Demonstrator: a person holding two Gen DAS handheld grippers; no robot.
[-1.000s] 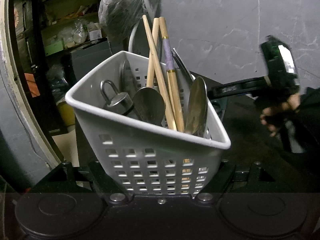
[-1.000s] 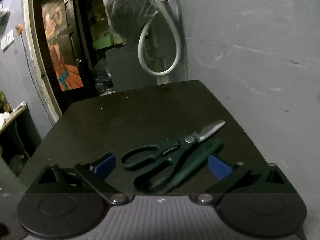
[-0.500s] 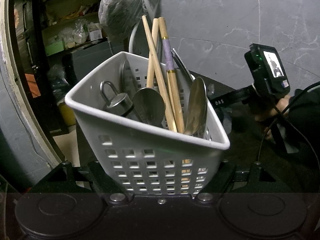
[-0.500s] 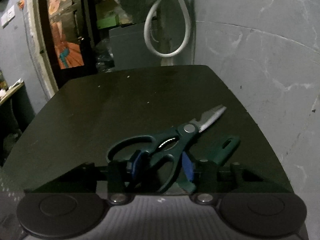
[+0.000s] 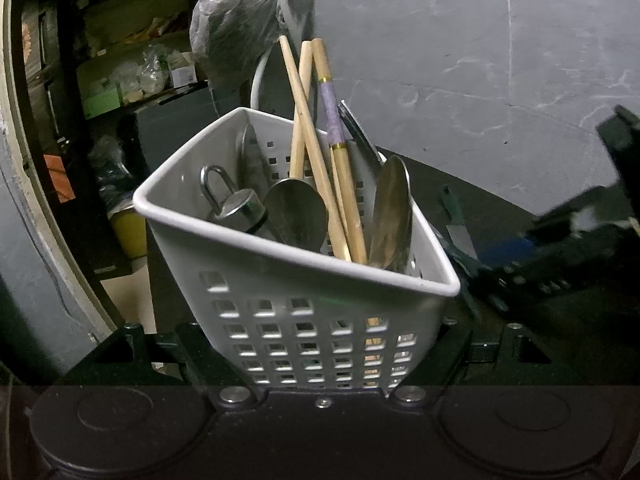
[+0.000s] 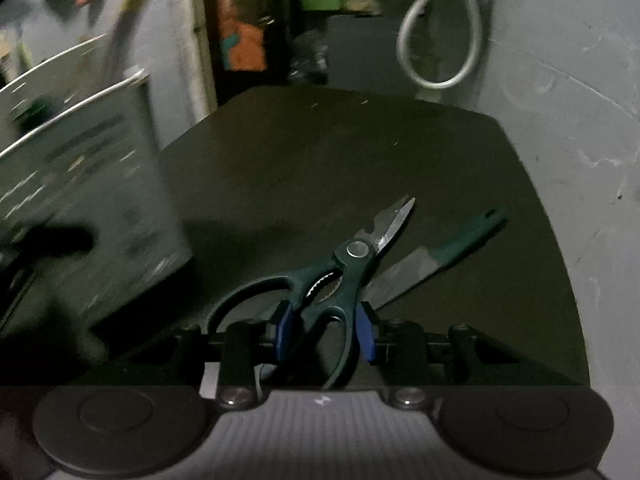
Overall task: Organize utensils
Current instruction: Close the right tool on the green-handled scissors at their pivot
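Right wrist: right gripper (image 6: 325, 330) closing on scissors (image 6: 320, 280) handle; left gripper (image 5: 320, 354) clamps utensil basket (image 5: 304, 300).

We see the basket (image 6: 92, 200) only as a motion-blurred smear at left; scissors (image 6: 320, 292) handle loops sit partly hidden behind the right tongs (image 6: 325, 330).

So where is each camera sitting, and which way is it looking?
Left wrist view: it sits on the left gripper, looking along its fingers at the white basket they clamp; the blurred right gripper shows at the right edge.
Right wrist view: it sits on the right gripper, looking down along its closing jaws at the scissors between the blue pads, the knife and the dark table.
Both views share the basket, the knife, the table and the grey wall.
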